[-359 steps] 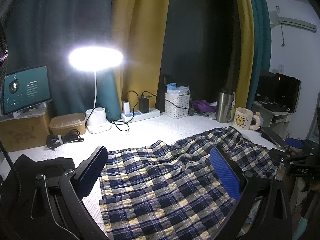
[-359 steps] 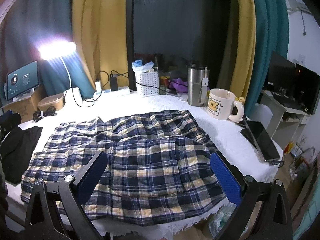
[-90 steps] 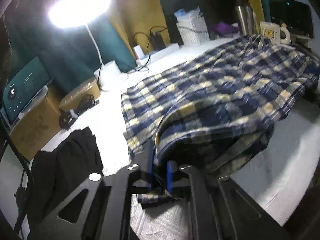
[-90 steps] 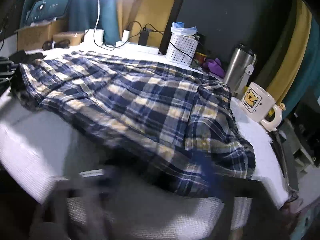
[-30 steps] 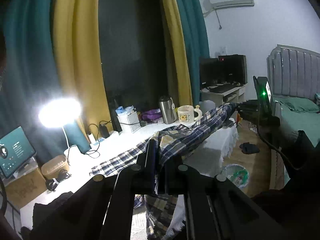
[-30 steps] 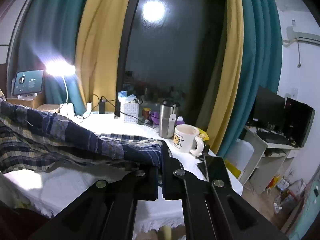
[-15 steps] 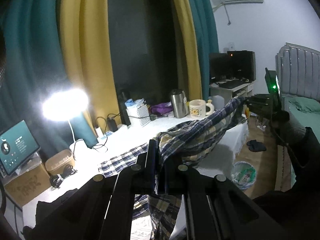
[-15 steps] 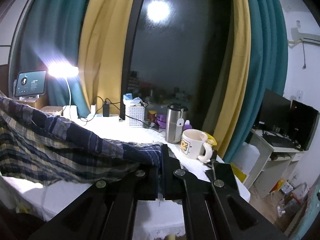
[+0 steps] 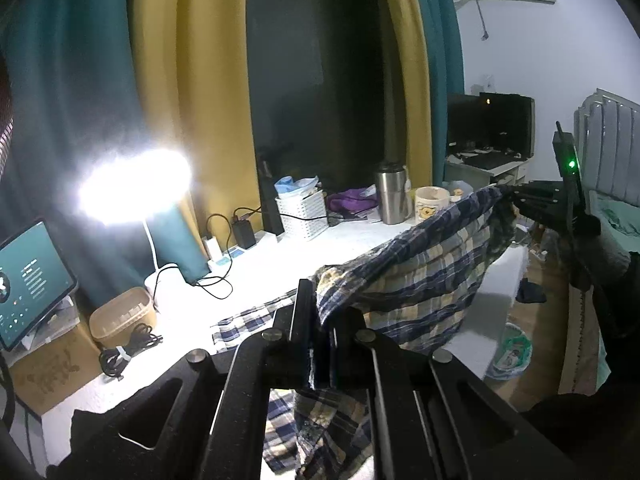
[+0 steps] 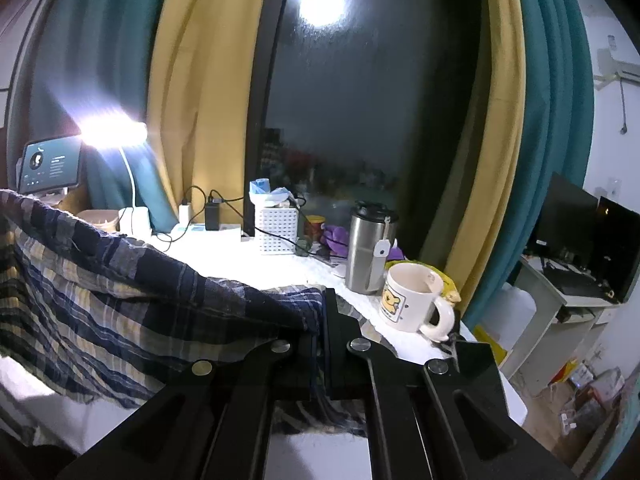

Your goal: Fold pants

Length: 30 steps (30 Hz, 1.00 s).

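We hold the plaid pants (image 9: 420, 276) stretched above the white table (image 9: 256, 276), left gripper (image 9: 320, 344) and right gripper (image 10: 322, 344) each clamped on an end, likely to straighten them for folding.

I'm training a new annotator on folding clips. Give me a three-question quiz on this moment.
1. True or false: both tongs are shut on the plaid pants.
2. The mug stands beside the: A) steel tumbler B) tablet C) lamp
3. Fill in: the pants hang ____ between the left tongs and the right tongs.

Key: 1 true; 2 A; 3 stretched.
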Motion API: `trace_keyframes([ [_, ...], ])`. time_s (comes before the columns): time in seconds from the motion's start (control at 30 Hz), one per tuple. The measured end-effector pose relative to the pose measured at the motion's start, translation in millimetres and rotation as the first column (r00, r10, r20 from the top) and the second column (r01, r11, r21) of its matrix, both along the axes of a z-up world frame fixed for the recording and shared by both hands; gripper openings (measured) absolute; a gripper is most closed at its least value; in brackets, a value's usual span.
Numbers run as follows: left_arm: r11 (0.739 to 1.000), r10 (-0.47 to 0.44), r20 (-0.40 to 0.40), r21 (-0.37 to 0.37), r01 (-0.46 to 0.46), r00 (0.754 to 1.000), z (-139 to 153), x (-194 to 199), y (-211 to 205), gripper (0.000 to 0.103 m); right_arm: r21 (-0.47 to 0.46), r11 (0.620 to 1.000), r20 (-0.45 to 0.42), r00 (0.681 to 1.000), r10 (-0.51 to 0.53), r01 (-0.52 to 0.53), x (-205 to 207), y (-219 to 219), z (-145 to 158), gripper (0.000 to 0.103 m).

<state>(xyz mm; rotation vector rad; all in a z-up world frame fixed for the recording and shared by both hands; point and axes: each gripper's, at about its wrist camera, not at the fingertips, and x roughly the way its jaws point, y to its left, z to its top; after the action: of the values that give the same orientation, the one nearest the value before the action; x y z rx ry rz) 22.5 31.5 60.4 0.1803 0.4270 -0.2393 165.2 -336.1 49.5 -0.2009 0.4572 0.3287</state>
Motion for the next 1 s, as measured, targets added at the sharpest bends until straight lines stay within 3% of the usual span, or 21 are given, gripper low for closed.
trace_keyframes([
  [0.57, 0.998, 0.052, -0.143, -0.016, -0.055, 0.988, -30, 93, 43, 0.006, -0.031, 0.999, -0.125, 0.992, 0.03, -0.035, 94, 45, -34, 0.002],
  [1.0, 0.992, 0.106, -0.319, -0.035, -0.123, 0.942, -90, 167, 76, 0.01, -0.07, 0.996, -0.228, 0.973, 0.032, -0.049, 163, 83, -92, 0.002],
])
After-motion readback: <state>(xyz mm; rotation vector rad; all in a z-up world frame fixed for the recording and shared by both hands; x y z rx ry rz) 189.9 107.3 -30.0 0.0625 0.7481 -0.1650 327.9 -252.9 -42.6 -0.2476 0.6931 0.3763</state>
